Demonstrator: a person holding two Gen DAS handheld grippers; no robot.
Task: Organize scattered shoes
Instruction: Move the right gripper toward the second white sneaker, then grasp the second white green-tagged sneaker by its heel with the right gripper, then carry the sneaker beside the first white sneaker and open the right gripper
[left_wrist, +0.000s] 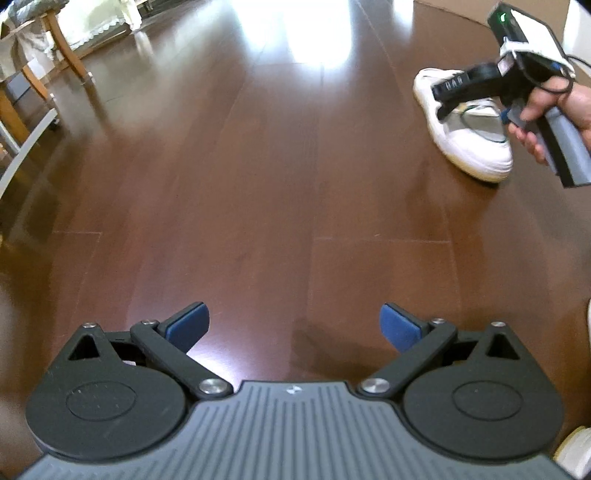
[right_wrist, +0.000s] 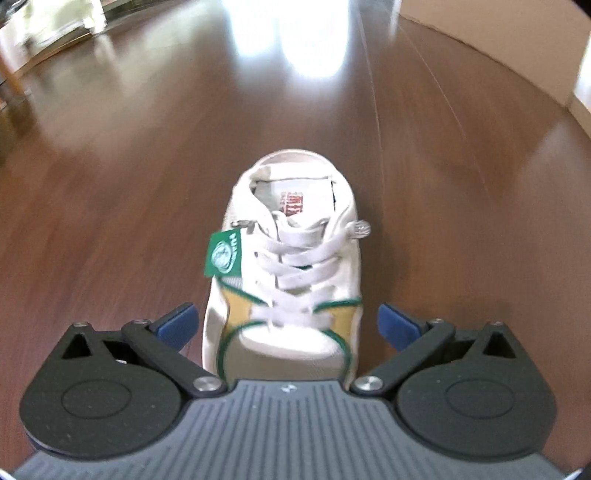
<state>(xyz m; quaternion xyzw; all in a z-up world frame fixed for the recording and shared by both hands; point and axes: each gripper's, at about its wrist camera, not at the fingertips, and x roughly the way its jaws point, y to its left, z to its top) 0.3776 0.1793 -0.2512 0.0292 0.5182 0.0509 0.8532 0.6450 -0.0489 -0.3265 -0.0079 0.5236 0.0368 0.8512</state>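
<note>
Right gripper (right_wrist: 286, 325) spread wide, 2 blue pads flanking the toe of the white sneaker (right_wrist: 284, 273), lined up along it for a pinch, nothing gripped yet. Sneaker sits flat on the wooden floor (right_wrist: 110, 184). Well left of it, left gripper (left_wrist: 295, 326) gapes empty, waiting.

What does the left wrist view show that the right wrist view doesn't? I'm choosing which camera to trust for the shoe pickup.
Only the left wrist view shows the right gripper from outside, held in a hand over the shoe, plus a wooden chair. Only the right wrist view shows the laces, green tag and open fingers flanking the toe. Both show the shoe and brown floor.
</note>
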